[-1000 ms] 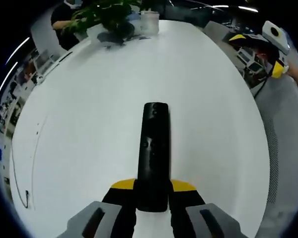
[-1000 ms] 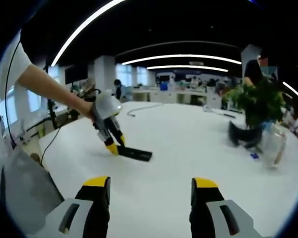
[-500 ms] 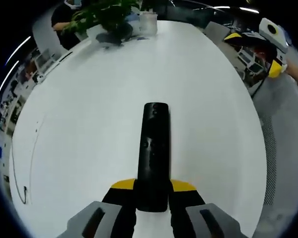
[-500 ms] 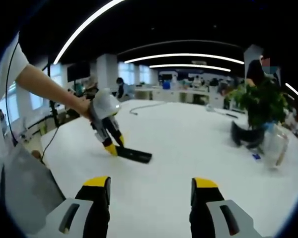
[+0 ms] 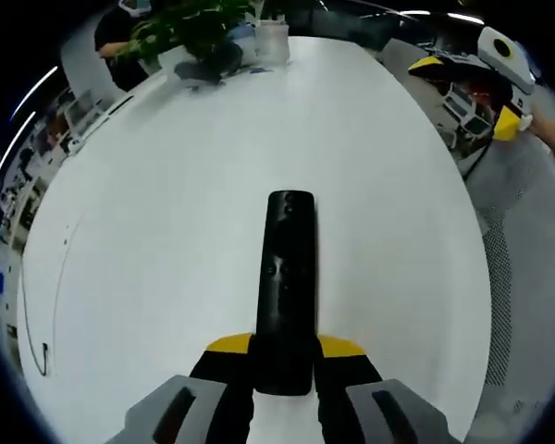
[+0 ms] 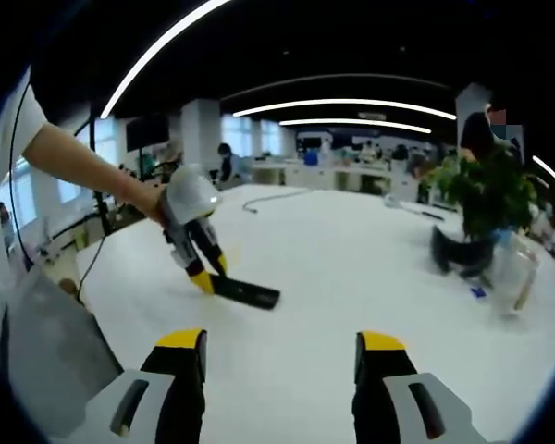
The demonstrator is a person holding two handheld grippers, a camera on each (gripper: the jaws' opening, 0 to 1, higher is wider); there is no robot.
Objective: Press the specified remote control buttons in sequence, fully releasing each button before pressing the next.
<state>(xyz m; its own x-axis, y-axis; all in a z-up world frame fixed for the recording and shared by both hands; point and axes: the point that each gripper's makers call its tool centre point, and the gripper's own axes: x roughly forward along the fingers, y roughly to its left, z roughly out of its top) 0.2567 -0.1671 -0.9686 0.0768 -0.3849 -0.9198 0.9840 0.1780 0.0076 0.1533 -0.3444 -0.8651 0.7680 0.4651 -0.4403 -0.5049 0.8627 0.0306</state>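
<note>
Your left gripper (image 5: 284, 363) fingers clamp the near end of the black remote (image 5: 287, 277), flat on the white desk (image 5: 148, 240). Your right gripper (image 6: 283, 370) fingers spread, holding nothing. Far off, plant (image 6: 486, 199), probably potted.

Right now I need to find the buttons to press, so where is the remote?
The black remote lies on the white table, its near end clamped in the left tongs; in the right gripper view it sits left of centre.

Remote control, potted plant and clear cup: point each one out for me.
remote control (image 5: 287, 287), left gripper view, middle of its button face.
potted plant (image 6: 486, 199), right gripper view, on its leaves.
clear cup (image 6: 511, 276), right gripper view, on its side wall.
</note>
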